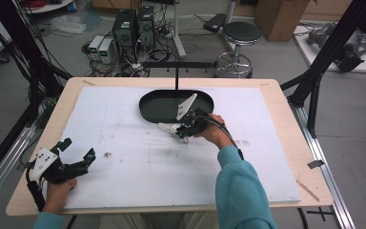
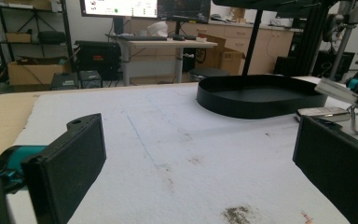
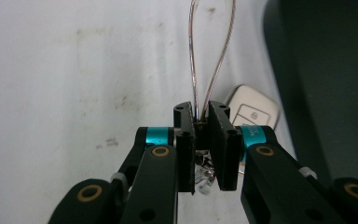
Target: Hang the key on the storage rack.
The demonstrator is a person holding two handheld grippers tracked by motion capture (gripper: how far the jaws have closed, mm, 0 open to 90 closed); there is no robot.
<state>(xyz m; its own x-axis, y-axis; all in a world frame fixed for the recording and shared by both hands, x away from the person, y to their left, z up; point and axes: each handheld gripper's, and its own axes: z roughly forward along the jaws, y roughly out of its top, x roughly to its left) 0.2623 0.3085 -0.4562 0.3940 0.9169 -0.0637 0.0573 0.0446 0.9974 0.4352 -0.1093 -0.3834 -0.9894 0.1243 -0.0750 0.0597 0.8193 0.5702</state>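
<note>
Right claw (image 3: 202,140) clamped tight on a wire loop (image 3: 213,56) beside the tray (image 1: 147,112); left claw (image 2: 191,163) gapes wide, empty, over the counter (image 1: 124,152).

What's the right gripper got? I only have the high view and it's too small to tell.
Observer: The right gripper is shut on a thin metal wire loop. The right gripper view shows both strands running out from between the pads.
Operator: Anything on the loop?
Observer: A pale key fob sits just past the jaws, beside the wall of the black tray and outside it.
Operator: Left side?
Observer: In the left gripper view, the left gripper is open, with nothing between its jaws but bare mat.
</note>
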